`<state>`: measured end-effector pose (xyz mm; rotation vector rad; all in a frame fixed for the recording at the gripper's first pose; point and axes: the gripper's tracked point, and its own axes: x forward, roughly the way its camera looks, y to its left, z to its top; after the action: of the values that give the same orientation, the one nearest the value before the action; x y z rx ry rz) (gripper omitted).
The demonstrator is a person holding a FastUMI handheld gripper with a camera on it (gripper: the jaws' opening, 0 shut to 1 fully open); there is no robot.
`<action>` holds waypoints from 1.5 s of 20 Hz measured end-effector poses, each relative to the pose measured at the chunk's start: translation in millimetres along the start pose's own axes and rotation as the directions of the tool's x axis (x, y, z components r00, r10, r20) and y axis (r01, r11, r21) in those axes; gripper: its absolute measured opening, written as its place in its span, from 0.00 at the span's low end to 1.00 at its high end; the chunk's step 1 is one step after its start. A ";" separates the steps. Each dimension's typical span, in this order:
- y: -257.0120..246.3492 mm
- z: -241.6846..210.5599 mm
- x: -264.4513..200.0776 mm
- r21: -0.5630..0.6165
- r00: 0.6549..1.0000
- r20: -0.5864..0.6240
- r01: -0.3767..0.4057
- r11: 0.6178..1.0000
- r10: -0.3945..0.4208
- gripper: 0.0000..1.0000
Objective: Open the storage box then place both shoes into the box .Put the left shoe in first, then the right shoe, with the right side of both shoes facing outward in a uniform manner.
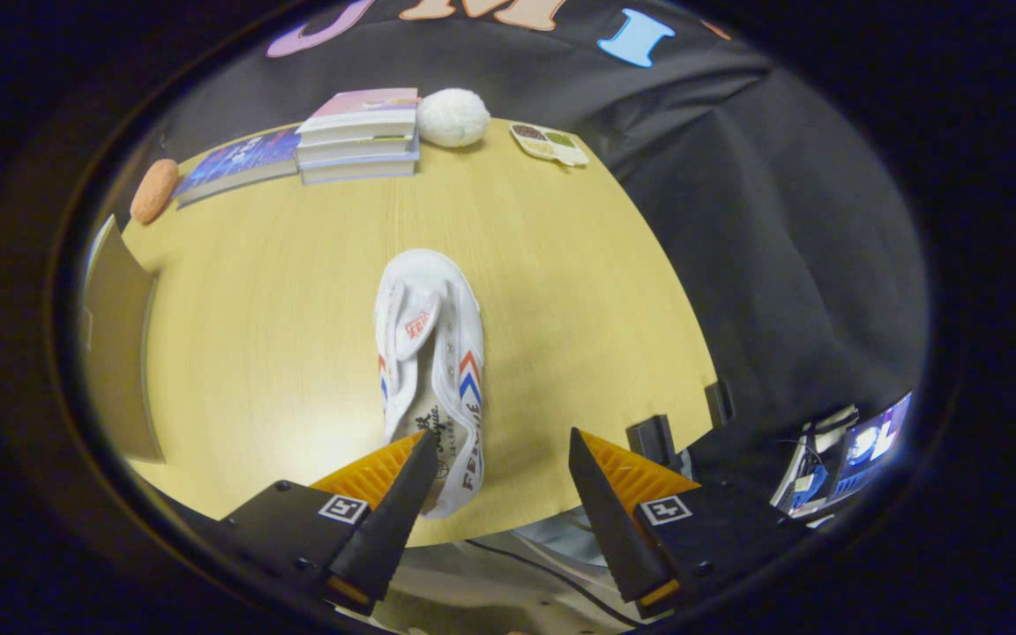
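Note:
A white canvas shoe (430,353) with red and blue chevron stripes lies on the wooden table (561,291), its toe pointing away from me and its heel nearest the fingers. My gripper (501,445) hovers open over the table's near edge. The shoe's heel sits beside the left fingertip (424,450) and partly between the two fingers, with neither finger pressing on it. At the table's left edge stands a pale flat panel (120,344), possibly part of the storage box; I cannot tell for sure.
A stack of books (362,132) and a flat blue book (239,163) lie at the table's far side. A white fluffy ball (453,116), a small palette (549,144) and an orange pad (153,190) lie there too. Black clamps (653,438) grip the near right edge.

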<state>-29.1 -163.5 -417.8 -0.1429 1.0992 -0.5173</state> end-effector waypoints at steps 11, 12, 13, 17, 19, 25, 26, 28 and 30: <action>2.0 15.5 57.9 -0.008 0.995 0.085 -0.056 0.998 0.057 0.95; -0.8 20.1 60.7 0.004 0.992 0.110 -0.061 0.998 0.060 0.95; -4.4 24.7 63.8 0.016 0.990 0.131 -0.056 0.998 0.053 0.95; -4.0 42.8 84.9 0.015 0.979 0.194 -0.069 0.997 0.065 0.86; 5.5 46.0 89.7 -0.008 0.970 0.216 -0.115 0.993 0.114 0.77; 27.8 48.4 93.0 0.041 0.937 0.301 -0.201 0.979 0.180 0.35; 28.2 49.3 95.9 0.038 0.938 0.298 -0.196 0.980 0.176 0.26; 28.0 49.4 94.2 0.025 0.941 0.294 -0.184 0.983 0.169 0.09; 25.6 48.7 90.1 0.024 0.941 0.301 -0.171 0.985 0.156 0.08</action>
<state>53.5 -190.0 -477.9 -0.0809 0.7939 -0.3592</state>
